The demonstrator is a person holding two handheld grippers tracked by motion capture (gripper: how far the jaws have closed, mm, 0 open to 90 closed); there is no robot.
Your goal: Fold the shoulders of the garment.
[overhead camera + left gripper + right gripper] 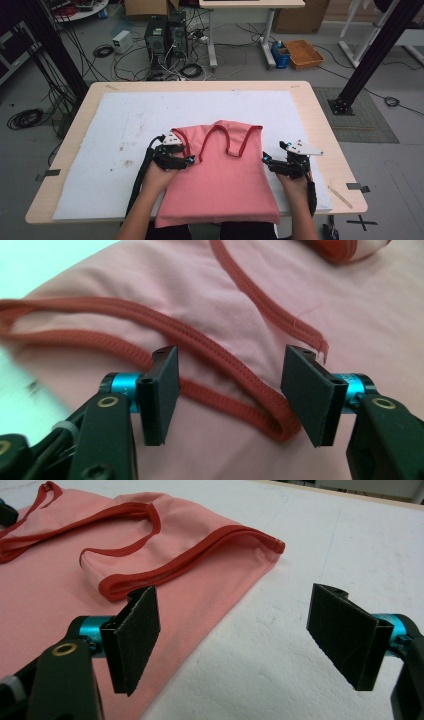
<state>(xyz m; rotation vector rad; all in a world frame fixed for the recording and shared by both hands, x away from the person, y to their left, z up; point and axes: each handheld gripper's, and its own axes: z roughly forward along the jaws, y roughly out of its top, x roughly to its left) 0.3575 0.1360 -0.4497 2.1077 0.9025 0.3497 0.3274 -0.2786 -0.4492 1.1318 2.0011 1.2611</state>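
On the white foam mat (120, 125) that covers most of the wooden table (320, 120), toward its near edge and about midway between the side edges, lies the one garment I am working on: a pink tank top (222, 185) with darker red binding at neck and armholes, hem hanging just over the near edge, straps pointing toward the far edge. It looks partly smoothed, with the strap end bunched, so I judge I am in the flattening or folding step, setting both tools at its sides.

My left gripper (181, 159) sits on the top's left side by the armhole; its jaws stand moderately apart with nothing pinched, and in the left gripper view a loop of the red binding (240, 400) lies on the fabric between them, the pads not pressing it. My right gripper (272, 163) hovers at the top's right side edge with jaws wide and nothing held; in the right gripper view one jaw stands over the pink fabric (60, 610) and the other over bare mat.

Next, I think, each tool has to come down and close on its own side edge, taking both layers evenly, or the cloth will skew.

Count: one table, one mat, one tank top, two grippers, two shoulder straps.
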